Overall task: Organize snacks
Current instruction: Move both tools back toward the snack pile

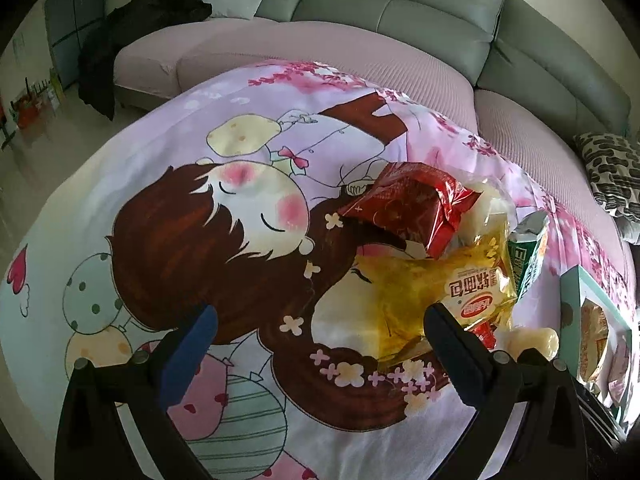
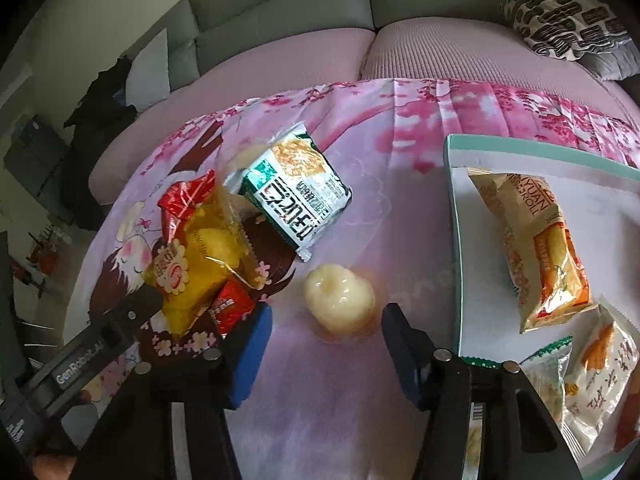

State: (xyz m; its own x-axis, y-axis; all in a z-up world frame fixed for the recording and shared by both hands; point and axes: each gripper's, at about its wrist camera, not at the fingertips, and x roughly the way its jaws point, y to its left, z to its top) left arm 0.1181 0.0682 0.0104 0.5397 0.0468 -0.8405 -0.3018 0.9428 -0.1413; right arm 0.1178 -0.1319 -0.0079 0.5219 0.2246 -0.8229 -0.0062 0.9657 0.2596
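Note:
On the cartoon-print cloth (image 1: 200, 184) lies a heap of snacks: a red packet (image 1: 404, 208), a yellow bread packet (image 1: 432, 292) and a green-and-white packet (image 2: 296, 196). My left gripper (image 1: 320, 328) stands wide open over bare cloth, its right finger beside the yellow packet. A pale jelly cup (image 2: 340, 300) sits alone on the cloth, just ahead of my right gripper (image 2: 328, 332), in line with the gap. The jaws stand either side of it and the pads do not touch it. A teal-rimmed box (image 2: 454, 216) to the right holds an orange roll packet (image 2: 536, 248) and other packets.
A grey sofa (image 1: 392, 12) with pink seat covers (image 1: 320, 44) curves behind the cloth. A black-and-white patterned cushion (image 2: 568, 20) lies at the right and dark clothing (image 1: 120, 40) hangs at the left. A small red packet (image 2: 230, 306) lies by my right gripper's left finger.

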